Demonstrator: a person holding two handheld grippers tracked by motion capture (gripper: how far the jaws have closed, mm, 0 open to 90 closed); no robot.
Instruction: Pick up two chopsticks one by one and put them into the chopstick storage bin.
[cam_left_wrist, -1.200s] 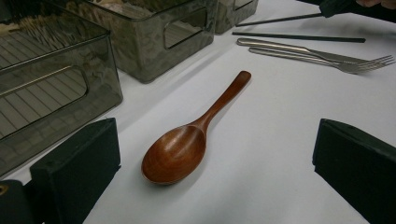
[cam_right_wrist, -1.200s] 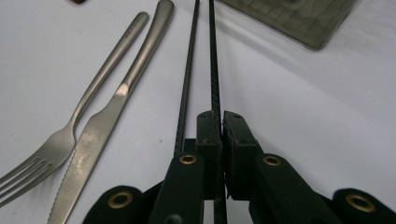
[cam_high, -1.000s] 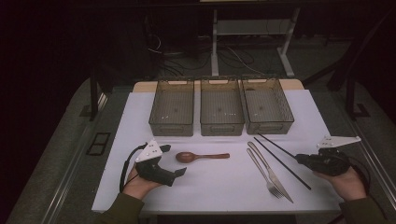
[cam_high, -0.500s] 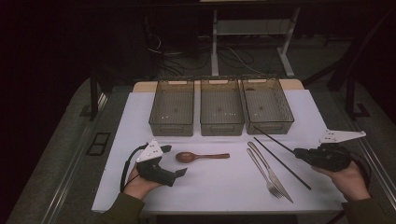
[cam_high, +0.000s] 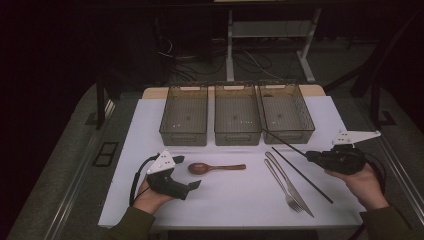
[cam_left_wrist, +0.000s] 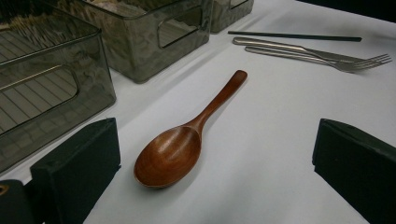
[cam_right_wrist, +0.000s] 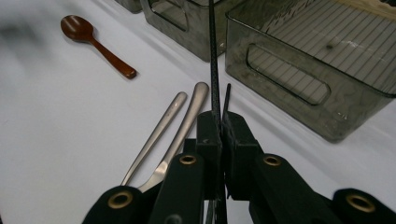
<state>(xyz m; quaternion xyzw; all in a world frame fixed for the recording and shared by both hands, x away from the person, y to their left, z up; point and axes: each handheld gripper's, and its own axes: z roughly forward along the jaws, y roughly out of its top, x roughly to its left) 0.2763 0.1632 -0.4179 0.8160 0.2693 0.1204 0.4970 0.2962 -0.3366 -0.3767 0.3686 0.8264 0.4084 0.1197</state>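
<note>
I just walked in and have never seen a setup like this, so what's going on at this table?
A person sits at a white table with a gripper in each hand. The right gripper is shut on one black chopstick, lifted toward the three empty bins; the other chopstick lies beside a knife and fork. The left gripper is open, resting near a wooden spoon without touching it.

Your black chopstick (cam_high: 285, 142), thin and textured, lifted off the table, tip slanting toward the right bin (cam_high: 286, 112), its twin (cam_high: 302, 175) flat beside the knife (cam_high: 290, 184).
</note>
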